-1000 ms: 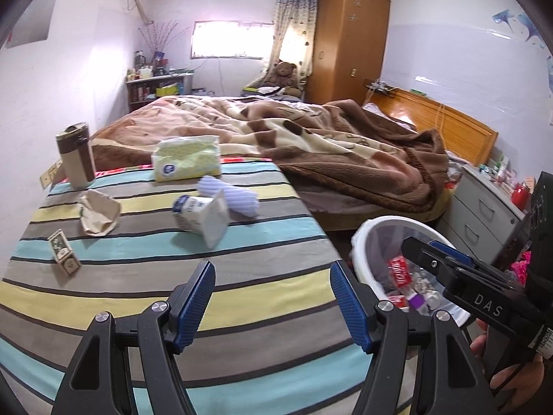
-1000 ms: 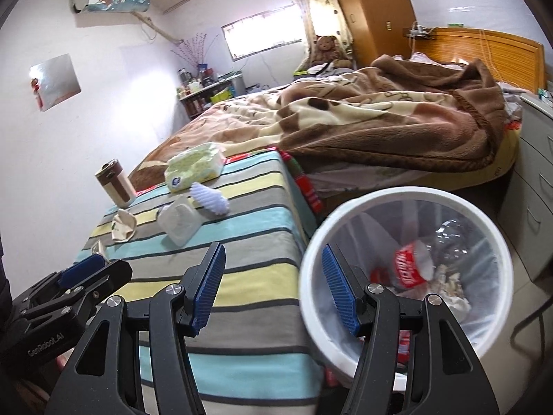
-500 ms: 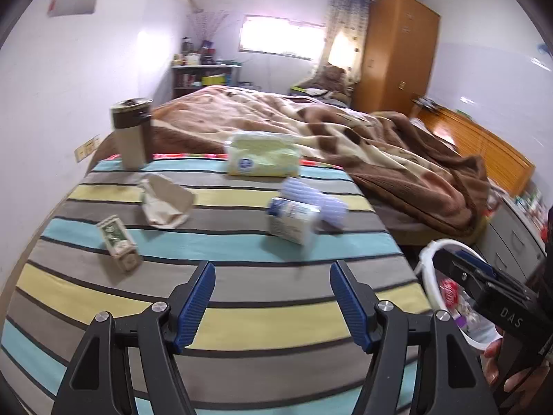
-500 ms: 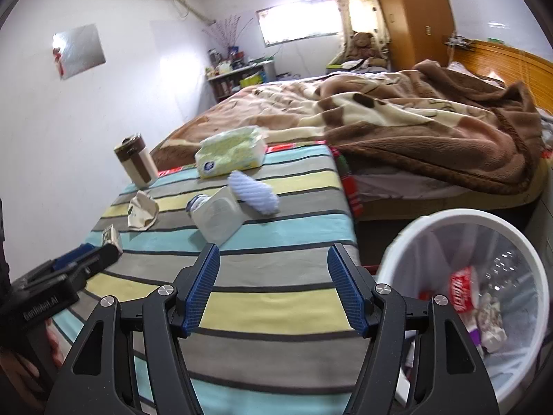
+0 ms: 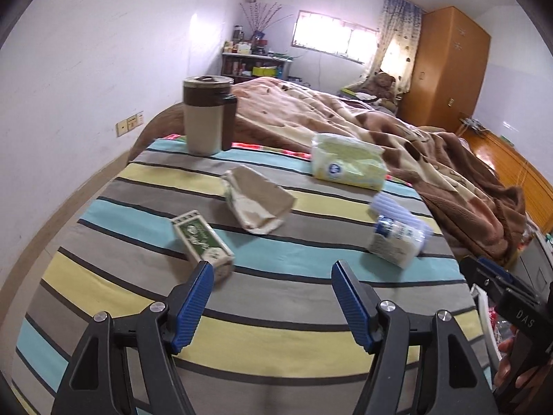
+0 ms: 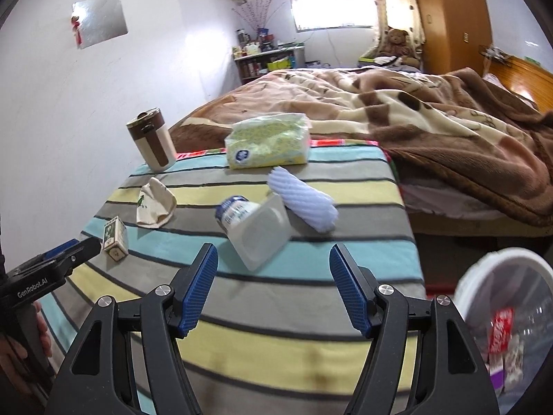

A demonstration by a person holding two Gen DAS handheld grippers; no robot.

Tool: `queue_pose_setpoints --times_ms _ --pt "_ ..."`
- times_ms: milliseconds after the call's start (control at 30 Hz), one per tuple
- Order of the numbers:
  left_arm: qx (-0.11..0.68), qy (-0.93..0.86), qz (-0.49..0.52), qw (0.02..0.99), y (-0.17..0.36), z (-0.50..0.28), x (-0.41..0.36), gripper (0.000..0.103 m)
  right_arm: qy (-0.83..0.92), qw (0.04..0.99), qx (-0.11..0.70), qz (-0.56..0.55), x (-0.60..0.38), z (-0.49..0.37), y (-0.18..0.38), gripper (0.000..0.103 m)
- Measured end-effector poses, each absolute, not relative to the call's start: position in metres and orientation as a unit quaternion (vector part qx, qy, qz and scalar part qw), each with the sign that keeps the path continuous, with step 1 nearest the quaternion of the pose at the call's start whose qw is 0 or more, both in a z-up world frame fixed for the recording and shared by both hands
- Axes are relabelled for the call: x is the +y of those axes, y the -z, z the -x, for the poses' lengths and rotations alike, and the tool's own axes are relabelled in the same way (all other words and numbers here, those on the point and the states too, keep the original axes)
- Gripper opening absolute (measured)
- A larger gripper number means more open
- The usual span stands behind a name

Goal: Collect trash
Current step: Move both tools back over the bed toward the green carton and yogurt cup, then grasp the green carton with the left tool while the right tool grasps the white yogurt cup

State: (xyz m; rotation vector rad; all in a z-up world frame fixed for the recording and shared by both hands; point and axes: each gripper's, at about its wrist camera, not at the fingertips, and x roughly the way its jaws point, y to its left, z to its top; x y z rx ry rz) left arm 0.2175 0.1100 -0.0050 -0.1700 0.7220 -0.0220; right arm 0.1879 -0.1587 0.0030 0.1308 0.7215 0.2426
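On the striped table (image 5: 276, 332) (image 6: 311, 356) lie a small green-and-white carton (image 5: 202, 242) (image 6: 115, 238), a crumpled brown paper bag (image 5: 257, 204) (image 6: 155, 202), a tipped clear plastic jar with a blue label (image 5: 397, 238) (image 6: 255, 228) and a ribbed lavender wrapper (image 5: 390, 205) (image 6: 304, 200). My left gripper (image 5: 273, 297) is open and empty, its left fingertip close to the carton. My right gripper (image 6: 273, 287) is open and empty just short of the jar. The white trash bin (image 6: 484, 276) with litter inside stands at the lower right.
A brown-and-cream travel mug (image 5: 207, 117) (image 6: 152, 141) and a pack of tissues (image 5: 345, 166) (image 6: 268, 145) stand at the table's far edge. Behind is a bed with a brown blanket (image 5: 432, 159) (image 6: 432, 117). A wooden wardrobe (image 5: 446, 69) stands at the back.
Both grippers have swung left and forward over the table, away from the bin. The carton and bag now sit nearer the left gripper, the jar nearer the right. Both stay open.
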Motion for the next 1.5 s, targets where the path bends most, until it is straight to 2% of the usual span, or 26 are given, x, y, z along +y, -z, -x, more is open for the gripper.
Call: queue_pose_setpoints --times_ms 533,867,1033,1067,1167,1300,1400,1500 --pt "0.386 -0.017 0.126 0.914 0.031 -0.257 0.161 0.071 -0.158 0.903 0.397 0.031 -0.103 -0.248 0.003 0.069" --pt "0.410 -0.029 0.145 0.900 0.048 -0.283 0.175 0.071 -0.146 0.880 0.433 0.131 -0.081 -0.269 0.010 0.069" --pt "0.422 -0.027 0.151 0.893 0.059 -0.289 0.176 0.071 -0.140 0.883 0.433 0.117 -0.089 -0.266 0.012 0.069" --pt "0.425 -0.026 0.151 0.892 0.060 -0.290 0.176 0.071 -0.140 0.882 0.436 0.108 -0.092 -0.265 0.013 0.067" --pt "0.428 -0.024 0.146 0.891 0.064 -0.292 0.174 0.071 -0.141 0.884 0.435 0.099 -0.095 -0.264 0.015 0.050" --pt "0.430 -0.019 0.145 0.891 0.065 -0.294 0.173 0.071 -0.142 0.886 0.434 0.080 -0.100 -0.262 0.016 0.033" --pt "0.430 -0.020 0.141 0.891 0.066 -0.293 0.172 0.071 -0.145 0.887 0.433 0.063 -0.104 -0.259 0.018 0.030" --pt "0.430 -0.023 0.137 0.892 0.066 -0.292 0.170 0.059 -0.154 0.885 0.438 0.047 -0.109 -0.253 0.022 0.026"
